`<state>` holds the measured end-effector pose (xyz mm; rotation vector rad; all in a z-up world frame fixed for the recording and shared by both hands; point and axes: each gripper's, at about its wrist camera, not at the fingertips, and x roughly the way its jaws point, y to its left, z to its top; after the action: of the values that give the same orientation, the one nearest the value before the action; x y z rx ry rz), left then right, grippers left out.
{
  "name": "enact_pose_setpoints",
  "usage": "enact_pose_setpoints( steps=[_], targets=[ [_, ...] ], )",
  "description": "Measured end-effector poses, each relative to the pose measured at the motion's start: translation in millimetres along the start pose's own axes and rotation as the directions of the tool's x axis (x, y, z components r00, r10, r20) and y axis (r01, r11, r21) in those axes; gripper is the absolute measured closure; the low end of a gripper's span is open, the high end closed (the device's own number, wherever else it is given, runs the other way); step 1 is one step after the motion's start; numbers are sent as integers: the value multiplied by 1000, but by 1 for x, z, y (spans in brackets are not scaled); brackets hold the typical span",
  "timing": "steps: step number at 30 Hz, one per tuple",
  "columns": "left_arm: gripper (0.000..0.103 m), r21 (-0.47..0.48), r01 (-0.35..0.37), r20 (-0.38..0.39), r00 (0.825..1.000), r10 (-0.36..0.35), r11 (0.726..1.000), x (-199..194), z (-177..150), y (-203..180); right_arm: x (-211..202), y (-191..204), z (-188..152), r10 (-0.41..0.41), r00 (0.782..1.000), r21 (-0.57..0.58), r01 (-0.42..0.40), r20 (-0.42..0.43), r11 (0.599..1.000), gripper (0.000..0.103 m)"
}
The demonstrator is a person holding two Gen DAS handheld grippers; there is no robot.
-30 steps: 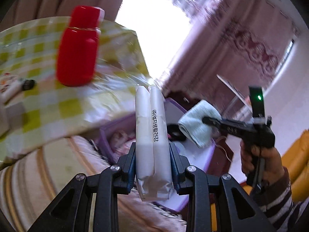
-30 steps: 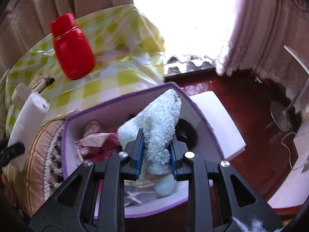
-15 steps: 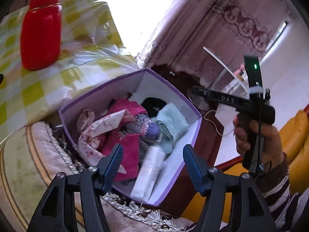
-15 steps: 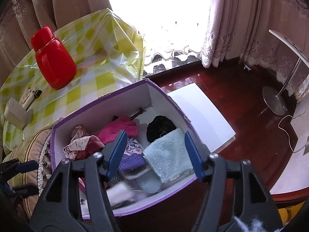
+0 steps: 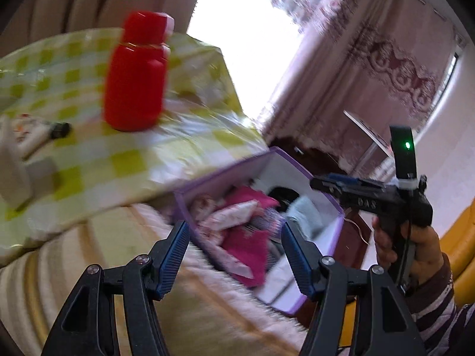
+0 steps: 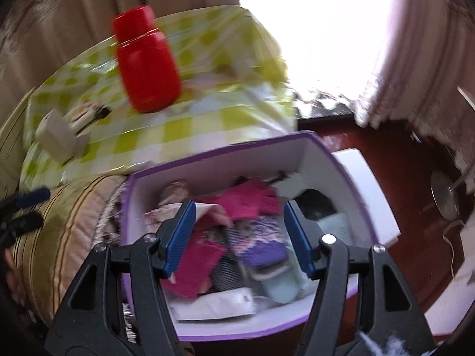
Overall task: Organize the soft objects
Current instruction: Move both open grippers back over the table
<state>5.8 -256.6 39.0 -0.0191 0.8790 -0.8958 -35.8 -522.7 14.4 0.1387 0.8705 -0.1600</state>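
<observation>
Purple-rimmed box holds the soft items; our left gripper and right gripper gape empty; next, we judge, seek remaining pieces.

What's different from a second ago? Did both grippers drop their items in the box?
Yes. The left gripper let go of the white packet, and the right gripper released the light blue towel; both now lie in the purple box. Both grippers are open and empty, and have pulled back from the box. The red bottle remains on the checked tablecloth.
</observation>
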Motion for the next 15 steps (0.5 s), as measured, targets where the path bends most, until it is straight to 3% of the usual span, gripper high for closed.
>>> enact_pose_setpoints(
  steps=[8,15],
  targets=[
    [38,-91,-151,124,979,161,984,-60,-14,59,15,56,4,102,994,-92,-105,-39,990,38],
    [38,-274,-228,170,945,280,934,-103,-32,129,34,99,11,150,986,-167,-161,-73,973,38]
  ],
)
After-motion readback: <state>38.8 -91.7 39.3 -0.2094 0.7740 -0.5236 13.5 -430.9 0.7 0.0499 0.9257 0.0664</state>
